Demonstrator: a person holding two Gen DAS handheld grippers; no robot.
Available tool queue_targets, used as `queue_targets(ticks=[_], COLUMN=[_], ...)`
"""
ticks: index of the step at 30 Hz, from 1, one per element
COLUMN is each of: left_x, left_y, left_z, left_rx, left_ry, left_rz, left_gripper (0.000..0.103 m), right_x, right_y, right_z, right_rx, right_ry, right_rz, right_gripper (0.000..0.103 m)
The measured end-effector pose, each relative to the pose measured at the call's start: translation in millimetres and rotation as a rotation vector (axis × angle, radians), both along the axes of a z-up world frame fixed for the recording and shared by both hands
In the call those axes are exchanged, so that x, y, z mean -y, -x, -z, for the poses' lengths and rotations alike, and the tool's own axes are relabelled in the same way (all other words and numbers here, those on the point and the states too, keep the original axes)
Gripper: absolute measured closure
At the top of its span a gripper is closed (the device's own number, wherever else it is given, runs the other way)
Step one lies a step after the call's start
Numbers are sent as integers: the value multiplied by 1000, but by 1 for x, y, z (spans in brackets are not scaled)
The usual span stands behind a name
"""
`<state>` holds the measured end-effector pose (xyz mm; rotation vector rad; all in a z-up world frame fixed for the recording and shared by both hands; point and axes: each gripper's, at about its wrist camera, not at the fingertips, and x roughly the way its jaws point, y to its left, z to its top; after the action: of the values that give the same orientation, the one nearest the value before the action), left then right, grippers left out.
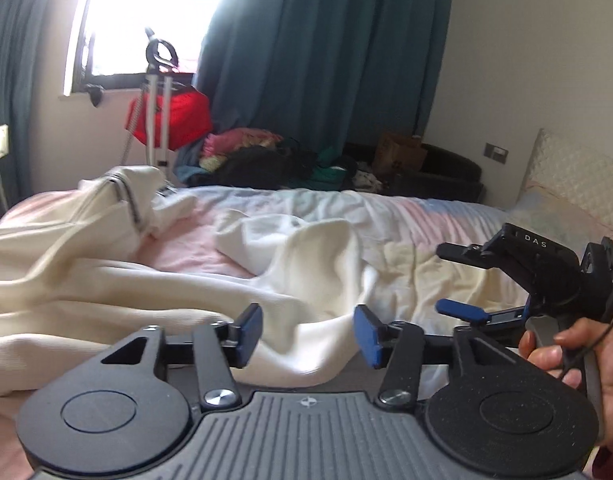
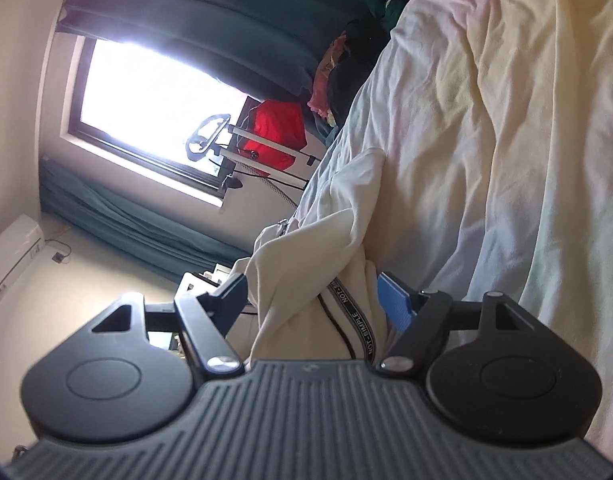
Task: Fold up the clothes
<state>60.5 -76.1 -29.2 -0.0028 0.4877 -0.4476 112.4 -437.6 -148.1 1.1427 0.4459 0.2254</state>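
Between our right gripper's (image 2: 312, 300) spread fingers, not yet pinched, hangs a bunch of the cream garment (image 2: 306, 280), lettered tape showing; a late squeeze could let it slide out. Beyond our left gripper's (image 1: 308, 330) spread, empty fingers it sprawls crumpled over the bed (image 1: 406, 208).

Teal curtains (image 1: 306, 60) flank a bright window (image 1: 146, 12); a red bag (image 1: 178, 116) hangs on a white stand (image 1: 156, 128); a cardboard box (image 1: 402, 150) sits beyond the bed (image 1: 426, 216).

Bright window (image 1: 146, 12) between teal curtains (image 1: 326, 48), white walls (image 1: 506, 80).
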Motion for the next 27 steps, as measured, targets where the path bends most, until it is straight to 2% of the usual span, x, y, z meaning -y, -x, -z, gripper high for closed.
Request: queue_targets(ticks=[1,2,7,11,13,16,19,21,24,25,26,27], left_x=[-6,-10,-23,-32,-41,-56,-78,-88,-89,-88,-86,-84], left_y=[4,4,-8,-17,-21,-32,-53,-63,-71,-74,-75,-77], left_z=[-1,0,10,20,27,35,43,49,57,60,62,64], left_rx=[11,17,-12,-1,0,32,-2,-9,12,14,21,29], left_ry=[-12,-14,50,67,52,4,70,106,70,59,51,43], left_rz=[-11,-16,-30,-67,-114,-218,-281,-293,-298,-291,-283,-274], left_gripper=[26,19,16,6,6,6,6,6,6,6,6,6], right_x=[0,0,-8,-8,-8,-17,-24,-29,-36,-39,-44,-50], right_y=[0,-2,-15,-44,-63,-106,-155,-180,-218,-230,-239,-246], right_z=[2,3,-1,-1,0,3,16,18,21,22,20,16], right_rx=[-5,-10,3,-30,-50,-96,-160,-158,-155,-154,-163,-183], right_ry=[-6,-4,51,72,101,234,313,315,318,321,348,405], right_rz=[-2,-9,-46,-54,-35,-26,-19,-25,-34,-38,-47,-41], right_gripper=[29,29,29,29,29,29,29,29,29,34,56,72])
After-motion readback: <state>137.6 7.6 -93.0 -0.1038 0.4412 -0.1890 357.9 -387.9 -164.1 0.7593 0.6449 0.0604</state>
